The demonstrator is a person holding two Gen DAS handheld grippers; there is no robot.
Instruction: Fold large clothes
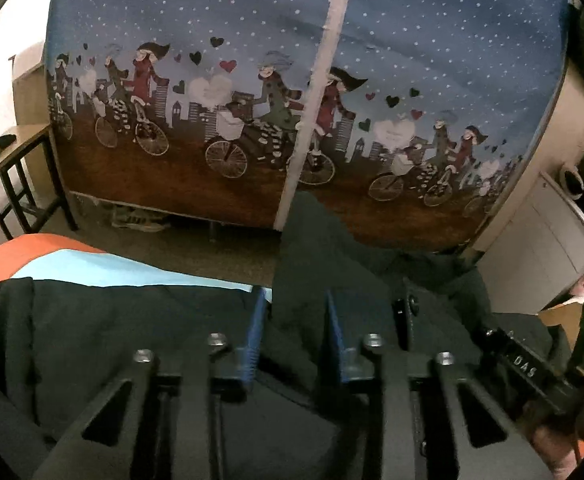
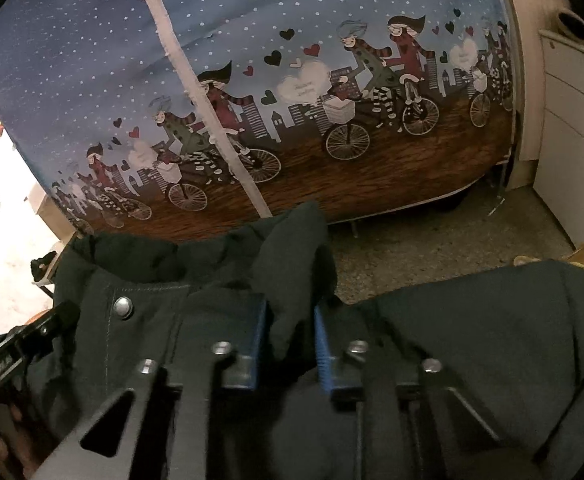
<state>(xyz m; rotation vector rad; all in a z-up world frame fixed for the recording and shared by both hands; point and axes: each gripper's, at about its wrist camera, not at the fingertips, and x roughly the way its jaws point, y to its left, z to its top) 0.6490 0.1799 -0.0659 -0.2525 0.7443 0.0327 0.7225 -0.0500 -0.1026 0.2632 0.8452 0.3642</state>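
Jacket [image 1: 111, 340] edge beside bare floor [image 1: 219, 256]

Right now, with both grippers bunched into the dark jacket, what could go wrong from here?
1. The left gripper and right gripper each pinch only a raised fold of the jacket, so a layer may slip out when lifted.
2. The jacket's far edge hangs past the surface toward the floor; it could drag or slide off.
3. The metal snap sits close to the right gripper and may catch or keep the fold from lying flat.
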